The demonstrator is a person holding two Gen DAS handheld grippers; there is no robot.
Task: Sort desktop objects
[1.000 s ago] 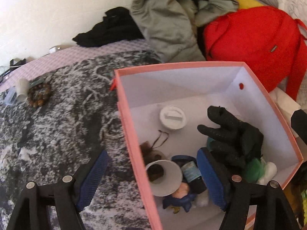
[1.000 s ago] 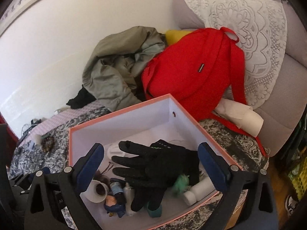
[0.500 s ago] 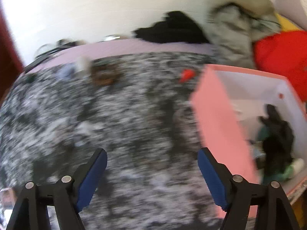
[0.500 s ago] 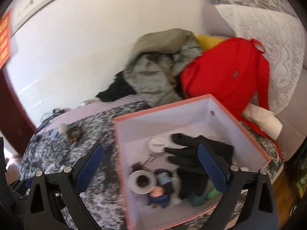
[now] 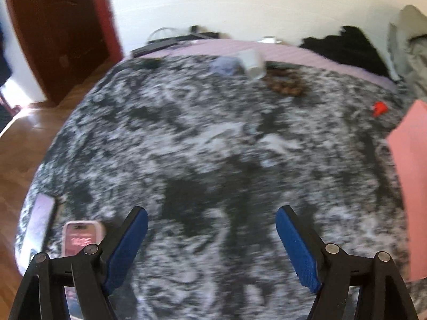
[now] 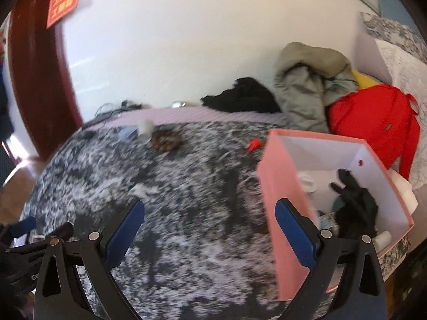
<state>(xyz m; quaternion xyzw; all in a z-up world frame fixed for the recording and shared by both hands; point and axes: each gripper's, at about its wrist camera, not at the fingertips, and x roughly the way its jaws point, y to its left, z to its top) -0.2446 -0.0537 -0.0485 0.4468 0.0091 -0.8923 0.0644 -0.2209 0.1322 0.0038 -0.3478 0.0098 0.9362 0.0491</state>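
Both views have swung left since the earlier frames: the pink box (image 6: pixel 283 213), then central, now sits at the right edge. Surface under everything is a bed (image 5: pixel 213 146) with a grey-and-white mottled cover. Box is open-topped, white inside; a black glove (image 6: pixel 355 205) and small containers lie in it. Red backpack (image 6: pixel 373 117) and a grey jacket (image 6: pixel 307 98) are piled behind the box. Near the far edge of the bed: white cup (image 5: pixel 252 62) on its side, bead bracelet (image 5: pixel 284 84) just beside it. Left tongs (image 5: pixel 210 242) released, nothing between them. Right tongs (image 6: pixel 209 233) released, empty. Pink phone (image 5: pixel 78 237) lies beside the left tongs.
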